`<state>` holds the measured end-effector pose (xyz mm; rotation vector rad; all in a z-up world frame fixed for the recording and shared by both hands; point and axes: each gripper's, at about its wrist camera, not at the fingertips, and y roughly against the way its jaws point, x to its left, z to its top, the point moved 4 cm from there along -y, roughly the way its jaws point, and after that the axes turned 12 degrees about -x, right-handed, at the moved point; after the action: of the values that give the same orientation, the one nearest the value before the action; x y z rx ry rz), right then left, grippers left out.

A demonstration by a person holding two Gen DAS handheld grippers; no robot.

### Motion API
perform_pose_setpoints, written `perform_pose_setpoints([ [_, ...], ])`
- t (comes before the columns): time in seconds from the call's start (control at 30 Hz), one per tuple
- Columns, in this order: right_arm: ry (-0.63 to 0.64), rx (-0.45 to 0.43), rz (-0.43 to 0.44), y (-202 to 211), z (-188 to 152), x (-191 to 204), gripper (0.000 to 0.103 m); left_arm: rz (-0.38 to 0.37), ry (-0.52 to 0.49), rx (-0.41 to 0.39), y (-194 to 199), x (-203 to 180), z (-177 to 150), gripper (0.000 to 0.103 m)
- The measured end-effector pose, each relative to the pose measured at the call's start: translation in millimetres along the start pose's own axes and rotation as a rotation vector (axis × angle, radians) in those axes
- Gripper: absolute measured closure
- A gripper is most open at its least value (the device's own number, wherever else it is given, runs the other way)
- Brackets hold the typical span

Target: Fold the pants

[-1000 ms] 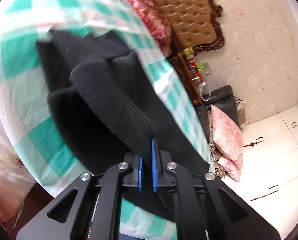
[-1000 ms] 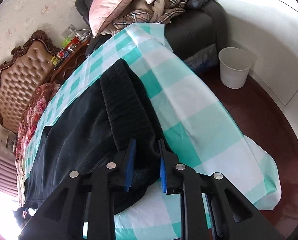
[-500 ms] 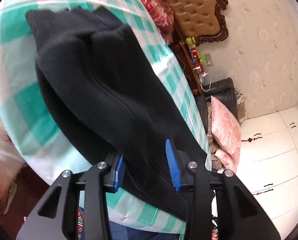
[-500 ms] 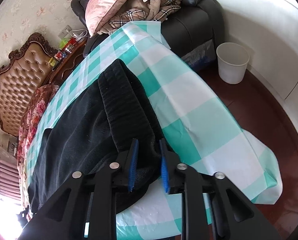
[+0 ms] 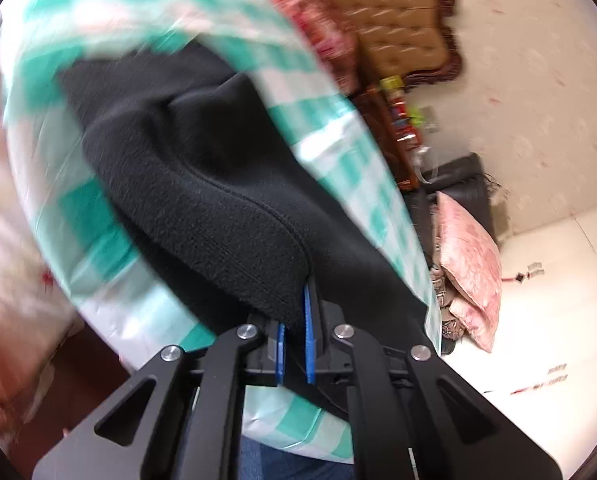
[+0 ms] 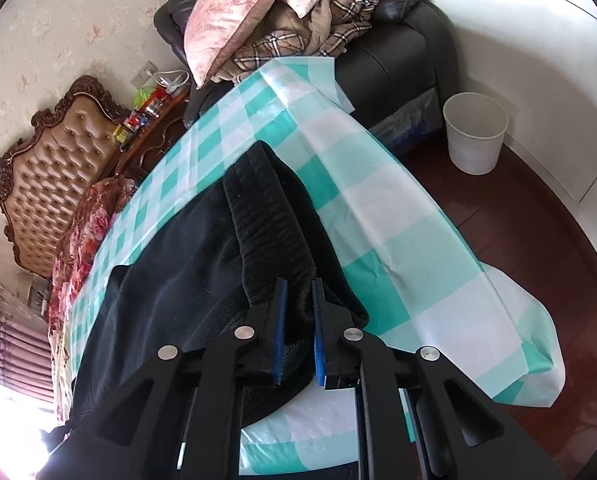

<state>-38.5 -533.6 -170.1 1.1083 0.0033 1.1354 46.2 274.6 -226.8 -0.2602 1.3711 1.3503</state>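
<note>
left claw (image 5: 294,320): clamped tight on a thick fold of the pants (image 5: 202,184), blue pads nearly meeting with fleece bunched between them
left grip, reason: looks like pinching a doubled edge so both layers travel together when carried over
right claw (image 6: 298,320): narrow, shut on the near end of the ribbed band (image 6: 270,232), cloth pressed between the blue pads
right grip, reason: probably anchoring the waistband end so the garment stays square during the fold
pants, place: spread dark across the cloth (image 6: 398,240) on the table, waistband end toward the right claw, other end humped up at the left claw, bulk still lying flat
cloth, reason: green and white checks, draped past the table edge, seemingly there as a clean folding surface
stage, judged: both ends gripped, fold about to be drawn over, nothing stacked yet
left view: heavily smeared, far edges unreadable
count, claws: two, both closed on fabric
count, pants: one
count, pillows (image 6: 234,20): two pink, piled on the sofa (image 6: 398,52) with plaid blankets
count, bin (image 6: 474,132): one, white, on the floor beside the sofa
count, headboard (image 6: 54,184): one, tufted tan
</note>
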Motion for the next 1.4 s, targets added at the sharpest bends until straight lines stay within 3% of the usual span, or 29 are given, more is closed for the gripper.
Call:
perform_pose_setpoints([
  [0.2,0.015,-0.052,0.063,29.1,13.1,17.9,0.094,-0.058,-0.072,-0.055,22.0,-31.1,10.3,0.096],
  [0.4,-0.034,0.009,0.017,9.0,3.6,-3.5,0.094,-0.010,0.009,-0.003,5.5,-6.2,5.9,0.096],
  [0.57,0.022,-0.024,0.032,22.6,9.7,11.1,0.094,-0.044,-0.082,-0.057,24.0,-35.6,15.0,0.096],
  [0.83,0.069,0.013,-0.068,-3.9,-9.5,-8.6,0.093,0.060,0.017,0.037,-12.8,25.8,-5.1,0.094],
  [0.9,0.126,0.002,-0.127,-0.7,-8.5,-5.3,0.088,0.045,0.029,0.033,-13.8,29.3,-4.1,0.086],
  [0.93,0.152,-0.007,-0.159,1.8,-8.4,-3.6,0.081,0.034,0.028,0.028,-13.6,29.6,-2.5,0.074],
  [1.0,0.192,-0.045,-0.232,11.8,-4.1,-1.9,0.075,0.035,0.029,-0.007,-8.6,33.6,4.1,0.061],
  [1.03,0.215,-0.094,-0.298,22.9,3.1,-2.1,0.065,0.031,0.036,-0.018,-6.6,36.3,7.0,0.061],
  [1.1,0.237,-0.161,-0.339,37.0,13.9,2.6,0.055,0.013,0.056,-0.037,-2.2,41.9,13.9,0.061],
  [1.17,0.274,-0.212,-0.296,44.5,25.7,20.2,0.044,-0.004,0.060,-0.052,0.3,43.8,18.0,0.061],
  [1.27,0.391,-0.211,-0.224,28.6,36.0,61.8,0.039,-0.012,0.068,-0.059,-1.4,48.5,23.1,0.063],
  [1.3,0.430,-0.204,-0.190,18.8,37.3,75.7,0.036,-0.010,0.062,-0.062,-0.7,50.0,23.8,0.072],
  [1.4,0.528,-0.158,-0.149,-34.8,40.1,119.0,0.034,0.011,0.023,-0.076,-2.8,49.8,26.9,0.082],
])
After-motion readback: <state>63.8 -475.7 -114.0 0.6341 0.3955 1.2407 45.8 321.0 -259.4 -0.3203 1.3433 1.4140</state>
